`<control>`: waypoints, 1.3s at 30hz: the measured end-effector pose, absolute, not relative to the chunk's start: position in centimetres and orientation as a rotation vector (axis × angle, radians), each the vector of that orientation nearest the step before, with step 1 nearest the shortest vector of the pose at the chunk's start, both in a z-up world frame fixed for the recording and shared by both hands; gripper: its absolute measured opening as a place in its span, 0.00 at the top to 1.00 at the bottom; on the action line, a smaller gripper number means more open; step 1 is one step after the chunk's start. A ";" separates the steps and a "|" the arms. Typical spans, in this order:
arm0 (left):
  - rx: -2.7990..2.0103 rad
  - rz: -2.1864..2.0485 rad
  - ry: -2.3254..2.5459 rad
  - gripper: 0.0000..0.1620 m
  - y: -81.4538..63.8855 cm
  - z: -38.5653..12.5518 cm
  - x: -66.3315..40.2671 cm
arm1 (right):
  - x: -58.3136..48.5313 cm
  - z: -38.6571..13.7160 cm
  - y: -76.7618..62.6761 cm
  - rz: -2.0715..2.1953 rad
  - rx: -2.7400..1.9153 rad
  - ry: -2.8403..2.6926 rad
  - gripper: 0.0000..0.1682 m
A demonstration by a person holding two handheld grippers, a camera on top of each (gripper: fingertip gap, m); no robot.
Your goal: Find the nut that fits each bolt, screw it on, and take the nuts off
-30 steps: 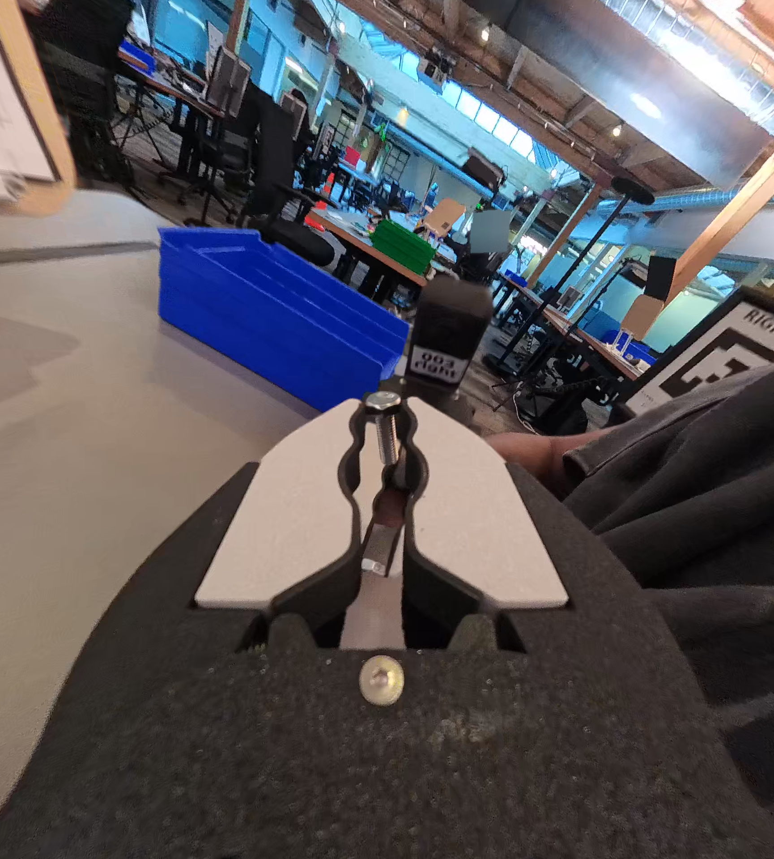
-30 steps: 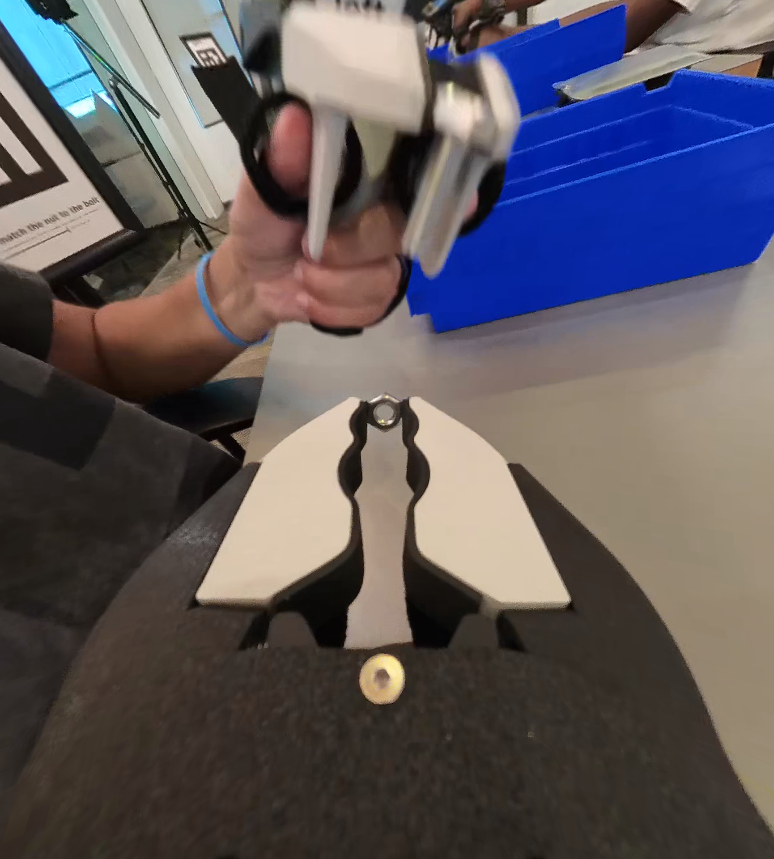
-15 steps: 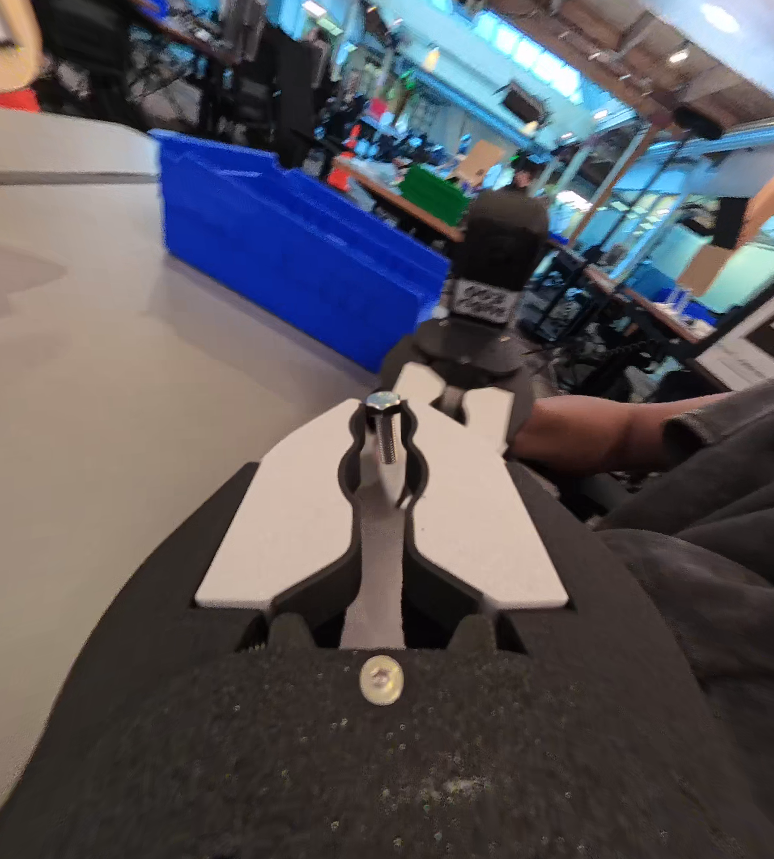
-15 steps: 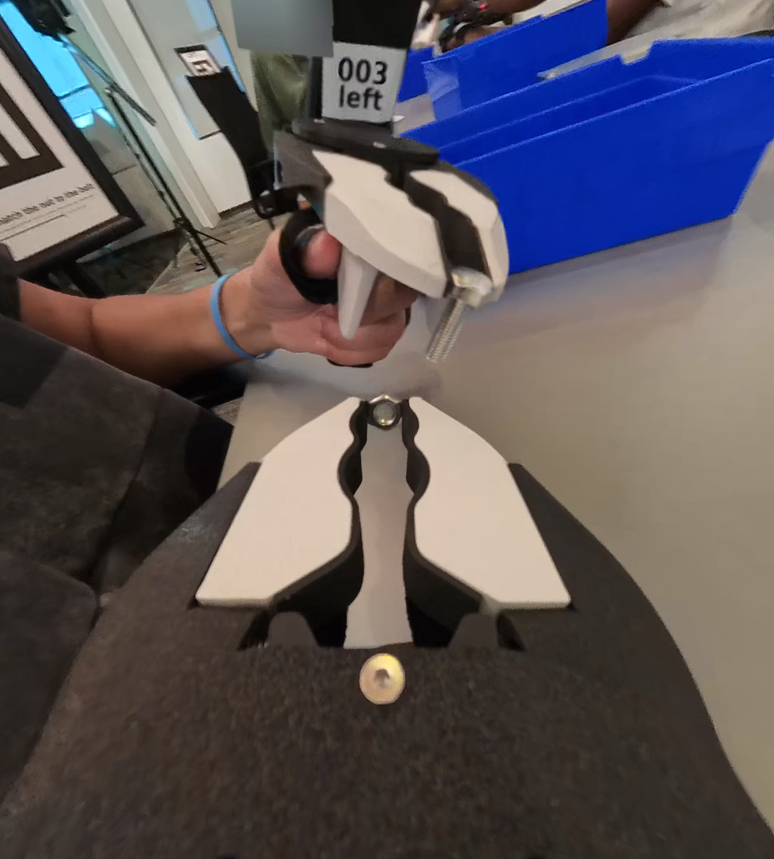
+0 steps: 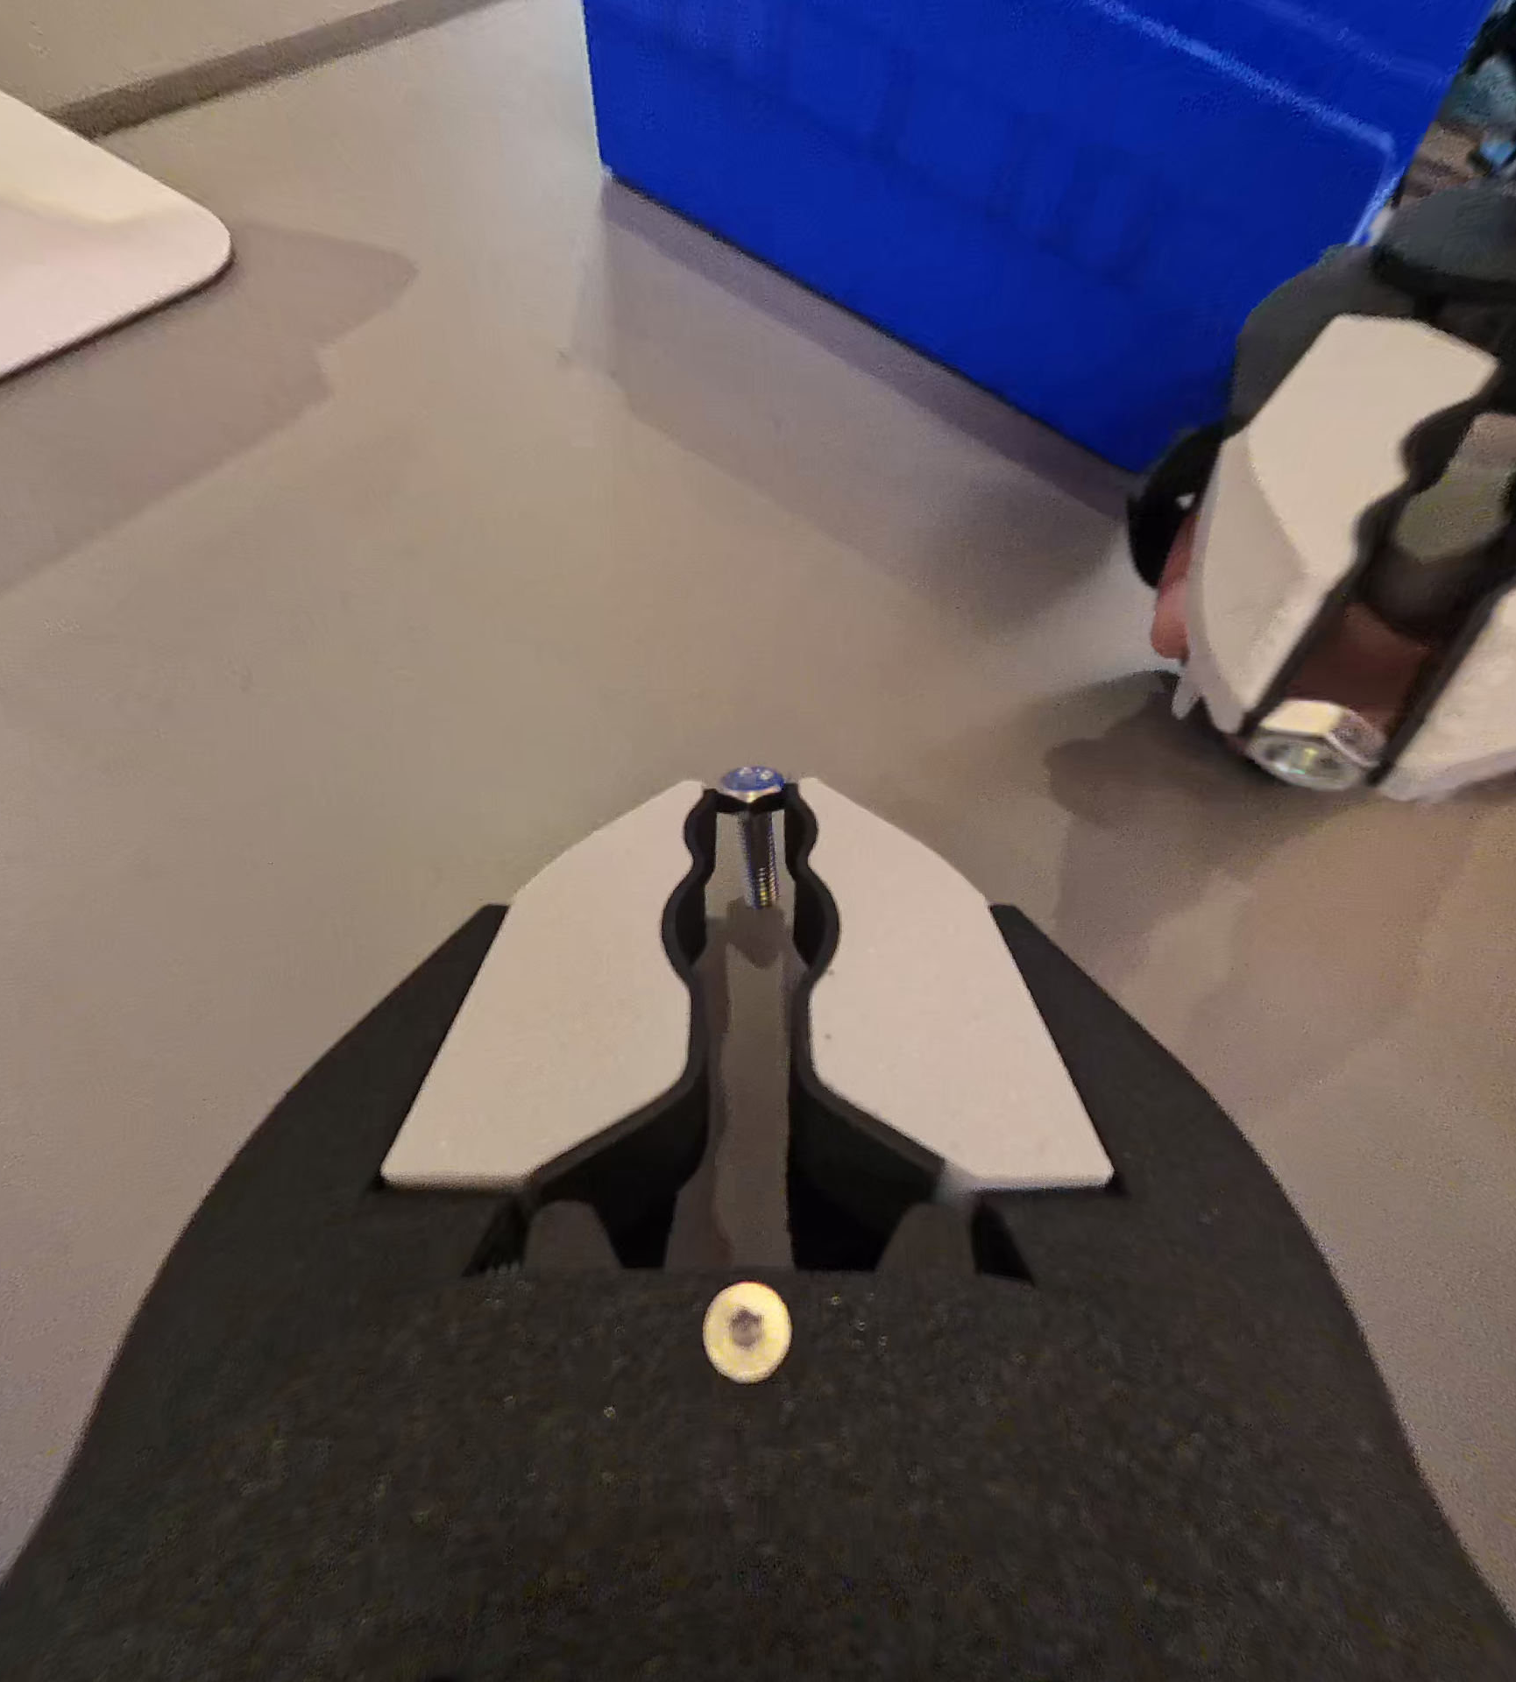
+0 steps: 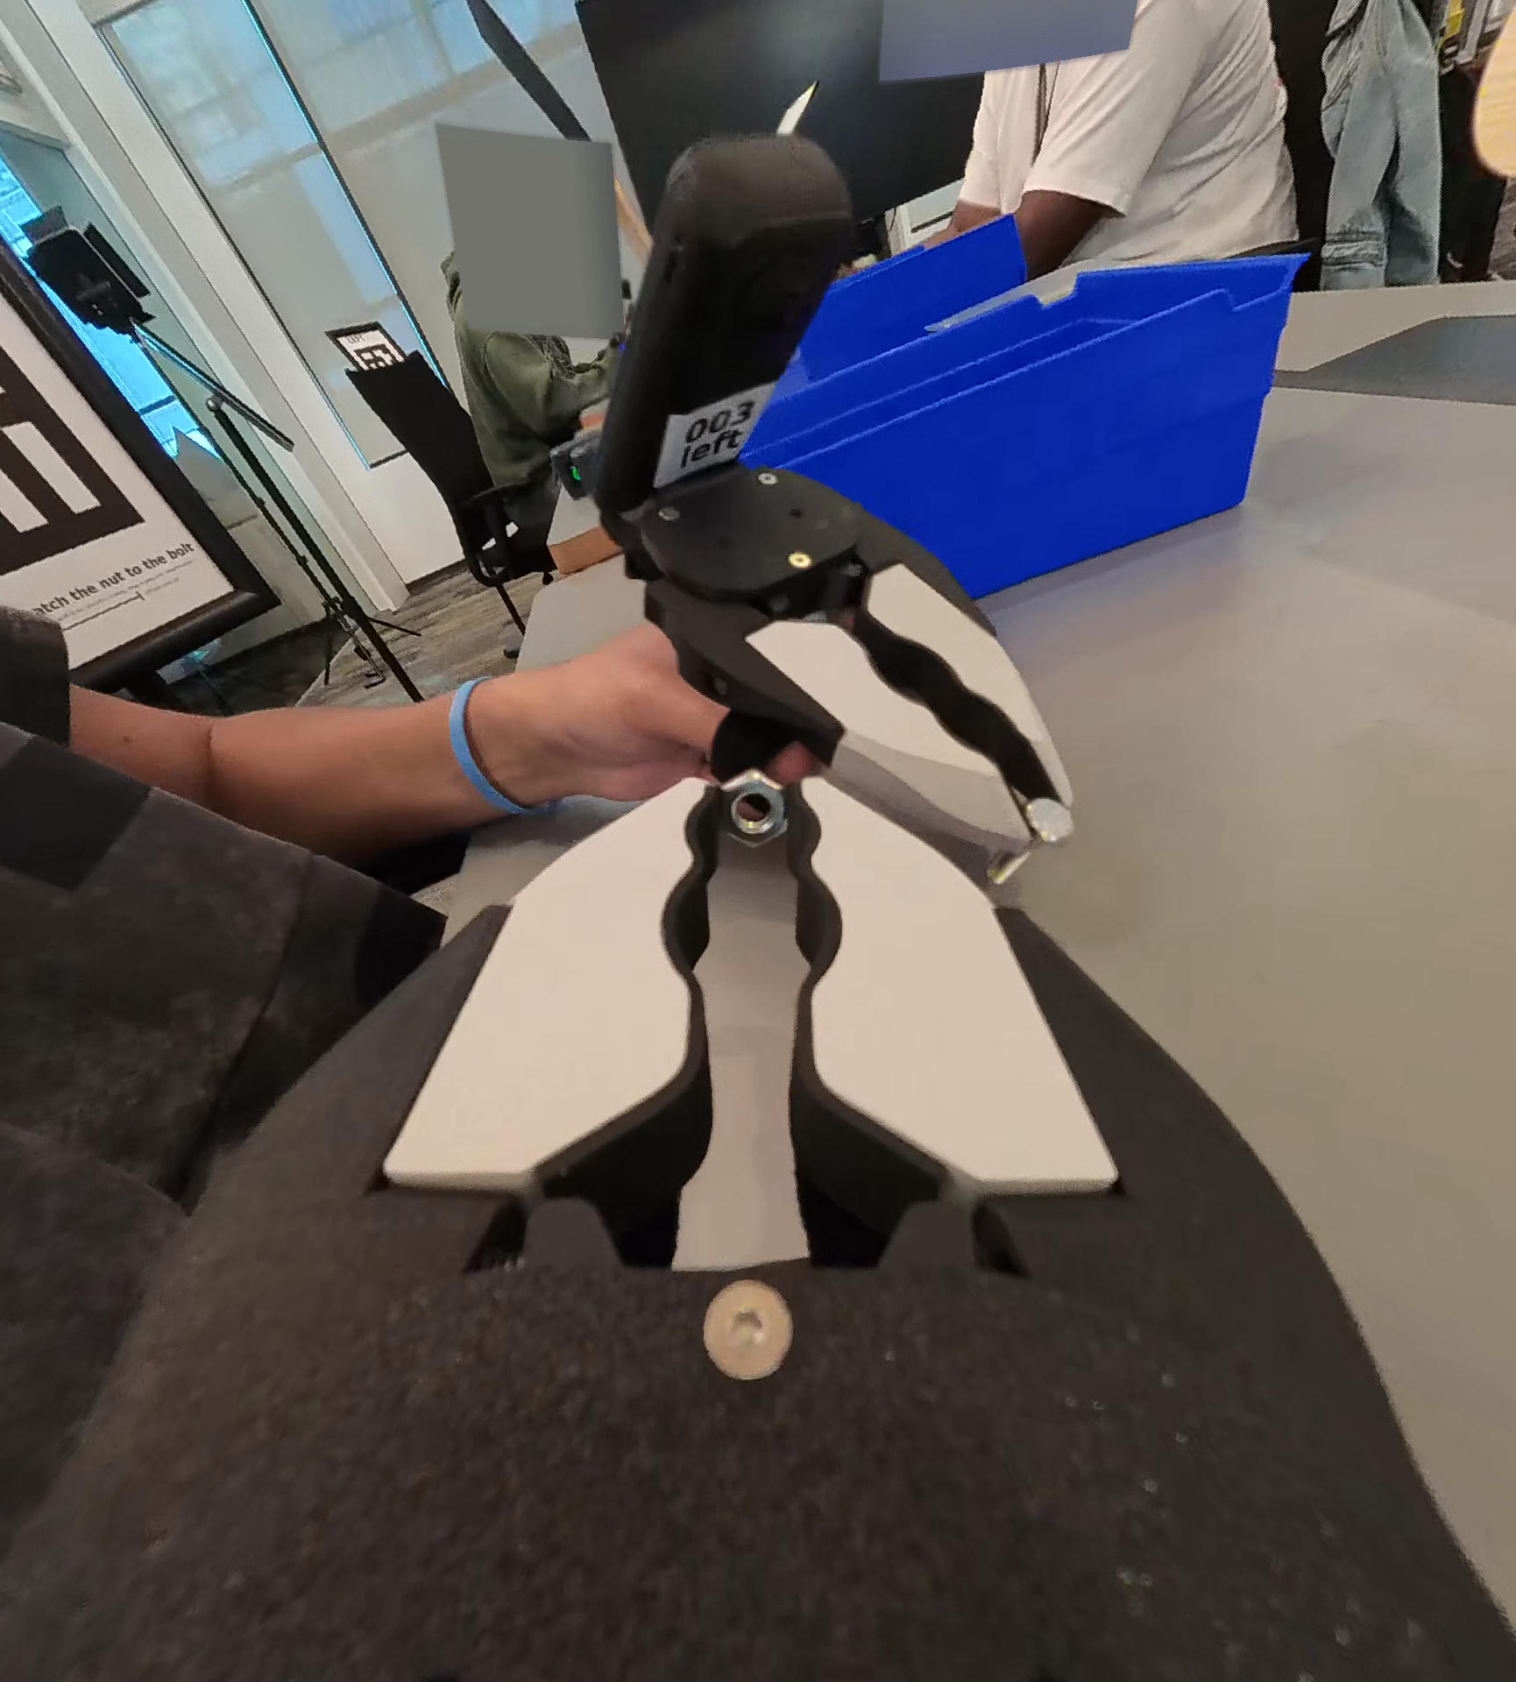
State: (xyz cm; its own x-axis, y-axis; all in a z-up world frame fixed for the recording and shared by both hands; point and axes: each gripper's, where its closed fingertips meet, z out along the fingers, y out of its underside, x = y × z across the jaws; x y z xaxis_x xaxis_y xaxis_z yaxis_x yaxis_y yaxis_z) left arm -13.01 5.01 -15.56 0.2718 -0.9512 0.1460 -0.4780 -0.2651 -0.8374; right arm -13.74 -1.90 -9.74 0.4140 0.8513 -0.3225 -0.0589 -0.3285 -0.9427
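My left gripper (image 5: pixel 752 790) pinches bolt (image 5: pixel 756 851) by head, low over grey table (image 5: pixel 372 637). My right gripper (image 6: pixel 752 801) squeezes nut (image 6: pixel 756 810), near bolt but apart. Nut not on yet. Lining up, screwing on, taking off all left, I think.

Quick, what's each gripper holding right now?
Left gripper: closed on a bolt by its head.
Right gripper: closed on a nut.

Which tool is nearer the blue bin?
Left. The left tool, holding the bolt, sits just before the bin; the right tool is farther back.
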 end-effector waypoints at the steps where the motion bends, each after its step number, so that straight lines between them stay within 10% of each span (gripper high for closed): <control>1: -1.873 -0.866 1.289 0.92 5.2 -15.7 -13.0 | -13.8 -9.8 -2.0 1.098 -1.635 -0.714 0.92; 19: -2.022 -0.850 1.348 0.78 4.2 -11.8 -17.8 | -13.3 -9.6 -1.6 1.132 -1.640 -0.673 0.92; 26: -1.708 -0.006 2.112 0.73 5.0 -11.8 -20.7 | -11.7 -8.7 -0.8 1.119 -1.606 -0.571 0.92; 39: -2.127 -0.294 1.965 0.76 4.1 -15.1 -17.1 | -10.8 -9.4 0.2 1.006 -1.651 -0.542 0.92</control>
